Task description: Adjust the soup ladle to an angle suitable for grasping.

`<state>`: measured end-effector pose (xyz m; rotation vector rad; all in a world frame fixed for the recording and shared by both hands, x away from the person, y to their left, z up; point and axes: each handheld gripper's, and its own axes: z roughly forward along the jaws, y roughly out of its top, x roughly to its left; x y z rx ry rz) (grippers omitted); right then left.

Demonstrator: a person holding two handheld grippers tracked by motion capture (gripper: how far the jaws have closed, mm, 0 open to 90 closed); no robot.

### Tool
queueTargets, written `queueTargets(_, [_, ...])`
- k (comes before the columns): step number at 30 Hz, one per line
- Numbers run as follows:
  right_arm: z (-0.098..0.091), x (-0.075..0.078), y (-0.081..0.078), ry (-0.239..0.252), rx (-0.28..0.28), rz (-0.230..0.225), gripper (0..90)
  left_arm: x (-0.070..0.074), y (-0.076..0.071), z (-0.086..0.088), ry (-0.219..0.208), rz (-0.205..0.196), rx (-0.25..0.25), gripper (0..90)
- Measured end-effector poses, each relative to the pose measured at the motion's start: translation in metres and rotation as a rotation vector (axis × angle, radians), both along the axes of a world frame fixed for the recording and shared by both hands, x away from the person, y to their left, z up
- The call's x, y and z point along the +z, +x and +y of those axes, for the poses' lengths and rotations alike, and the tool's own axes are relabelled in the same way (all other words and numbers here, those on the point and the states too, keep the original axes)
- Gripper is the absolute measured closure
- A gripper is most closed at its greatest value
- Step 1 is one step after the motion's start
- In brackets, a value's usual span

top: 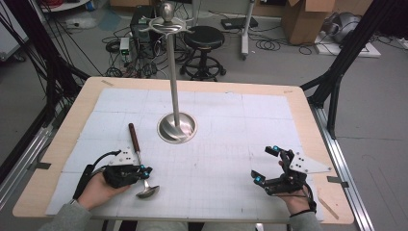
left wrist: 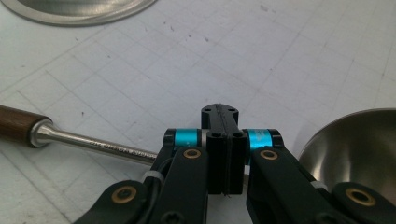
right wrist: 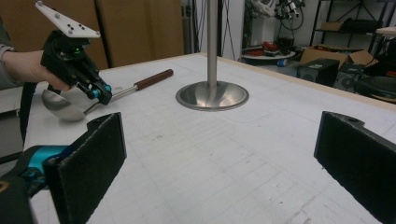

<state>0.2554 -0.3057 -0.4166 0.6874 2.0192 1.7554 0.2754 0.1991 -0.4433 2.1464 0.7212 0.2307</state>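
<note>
The left gripper (top: 143, 172) is working near the tabletop's near-left corner, where its 2 jaws are clamping tight on the thin metal shaft of a ladle (top: 138, 161). In the left gripper view the pads are pressing together with the shaft (left wrist: 100, 145) running out to one side and the bowl (left wrist: 355, 147) lying on the other, so the grip is sitting low on the neck, close to the bowl. Holding it there is likely giving the person firm control of the heavy end, while the brown wooden handle (top: 133, 135) is pointing away toward the far edge. The ladle is lying on the white gridded mat (top: 226, 144), the bowl nearest the person.

A tall steel stand (top: 174, 72) is rising from its round base (top: 177, 128) at the middle of the tabletop, with hook arms (top: 166, 23) at its top; that is probably where the ladle is meant to hang, which would explain leaving the handle end free.

The right gripper (top: 267, 165) is resting near the near-right corner, its jaws spread wide with nothing between them. It is aiming across the mat at the stand, seemingly waiting to assist.
</note>
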Motion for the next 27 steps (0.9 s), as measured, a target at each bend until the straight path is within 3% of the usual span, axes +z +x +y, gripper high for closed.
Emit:
queueTargets(3, [0.0,0.0,-0.001,0.004,0.0,0.007,1.2,-0.001,0.0,-0.001,0.005,0.019,0.003,89.7])
queueTargets(17, [-0.001,0.0,0.0,-0.004,-0.002,0.003,1.2,-0.003,-0.005,0.002,0.004,0.013,-0.011,89.9])
queueTargets(27, [-0.001,-0.001,0.0,-0.005,0.0,0.011,1.2,-0.004,-0.012,0.016,-0.008,0.022,-0.037,89.9])
